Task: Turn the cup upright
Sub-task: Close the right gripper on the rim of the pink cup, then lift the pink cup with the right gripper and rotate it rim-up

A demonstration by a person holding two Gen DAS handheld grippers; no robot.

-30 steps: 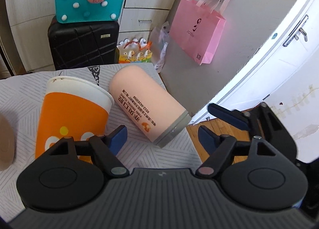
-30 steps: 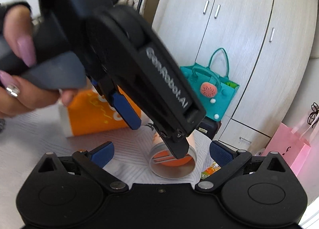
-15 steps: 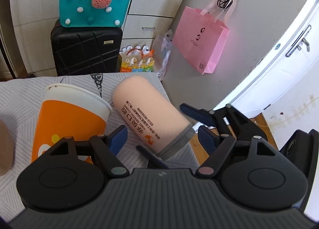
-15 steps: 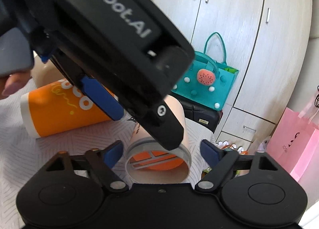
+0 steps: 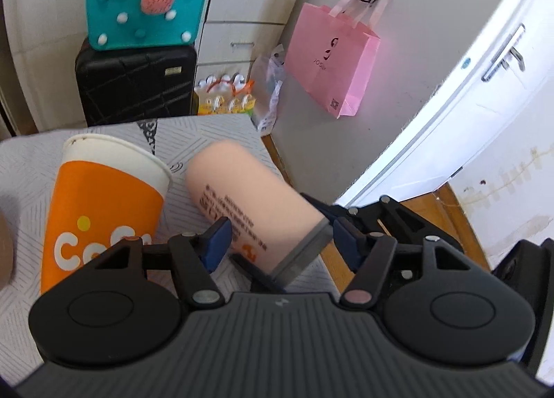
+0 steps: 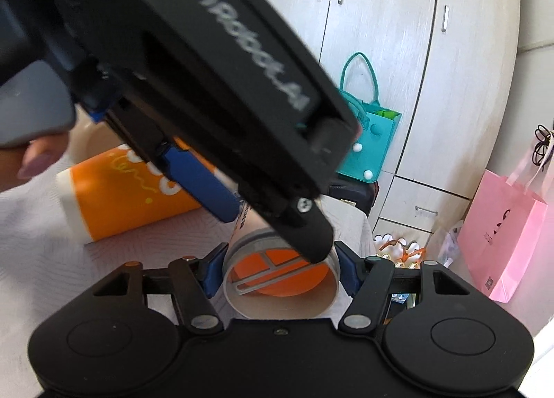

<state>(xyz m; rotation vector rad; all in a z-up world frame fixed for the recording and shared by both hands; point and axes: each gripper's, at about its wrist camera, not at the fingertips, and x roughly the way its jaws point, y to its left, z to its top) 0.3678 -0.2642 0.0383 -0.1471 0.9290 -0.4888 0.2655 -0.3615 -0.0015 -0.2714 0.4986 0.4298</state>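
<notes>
Two cups lay on their sides on the tabletop point(image 5: 27, 169) with its striped cloth: a peach cup point(image 5: 249, 197) with a grey rim band and dark printed lettering, and to its left an orange and white paper cup point(image 5: 104, 211). We saw our right gripper point(image 6: 280, 270) at the peach cup's near end, its blue pads on either side of the grey rim and touching or nearly touching it; whether it truly gripped the cup we cannot tell. In the right wrist view the cup's open mouth point(image 6: 280, 280) faced us, orange inside. Our left gripper point(image 5: 278, 244) hovered open above the same cup, its fingers spread wide of the body. Beyond the tabletop's far edge stood a black suitcase point(image 5: 135, 86) with a teal felt bag point(image 5: 145, 7) on top, and a pink paper bag point(image 5: 332, 62) hung to the right.
</notes>
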